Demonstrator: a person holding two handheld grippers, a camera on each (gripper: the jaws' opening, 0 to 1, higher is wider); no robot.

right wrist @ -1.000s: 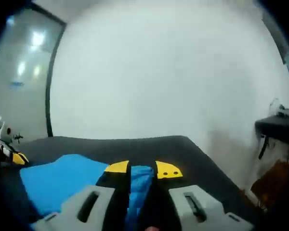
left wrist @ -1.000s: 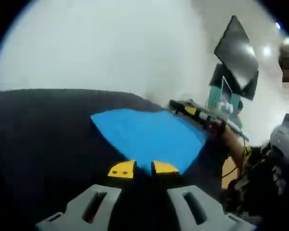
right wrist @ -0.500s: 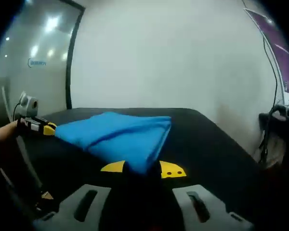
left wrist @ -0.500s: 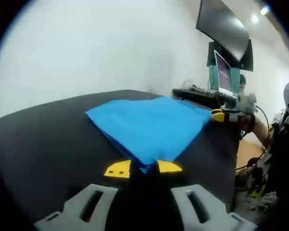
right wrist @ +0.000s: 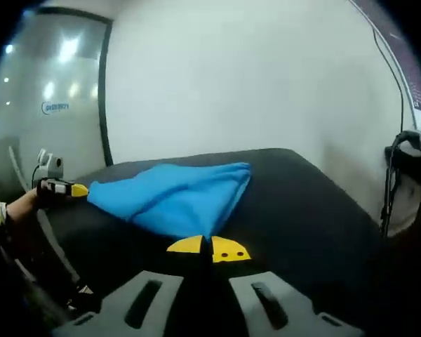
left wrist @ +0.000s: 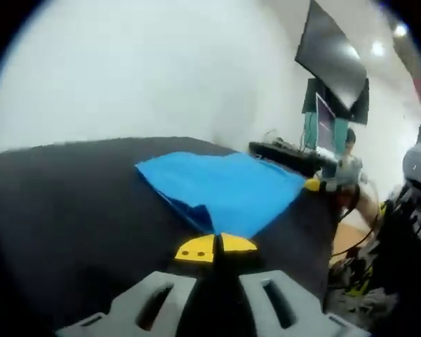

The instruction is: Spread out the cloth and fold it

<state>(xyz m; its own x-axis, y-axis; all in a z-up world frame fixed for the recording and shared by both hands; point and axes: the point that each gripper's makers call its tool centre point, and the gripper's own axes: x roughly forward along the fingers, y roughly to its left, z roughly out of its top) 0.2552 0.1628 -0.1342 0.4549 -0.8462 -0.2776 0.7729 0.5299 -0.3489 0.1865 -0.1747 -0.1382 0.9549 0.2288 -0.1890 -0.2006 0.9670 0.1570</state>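
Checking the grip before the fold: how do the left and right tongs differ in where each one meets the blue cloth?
The left tongs pinch a pointed corner of the blue cloth. The right tongs pinch the cloth's near corner, below its thick folded edge. Both have yellow tips closed together, low over the black table.

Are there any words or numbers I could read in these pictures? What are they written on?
Small blue sign on the glass wall, right gripper view: there are letters, but too blurred to read.
Lit screen on the far desk, left gripper view: too small to read.
The blue cloth, black table and yellow fingers: no words or numbers.
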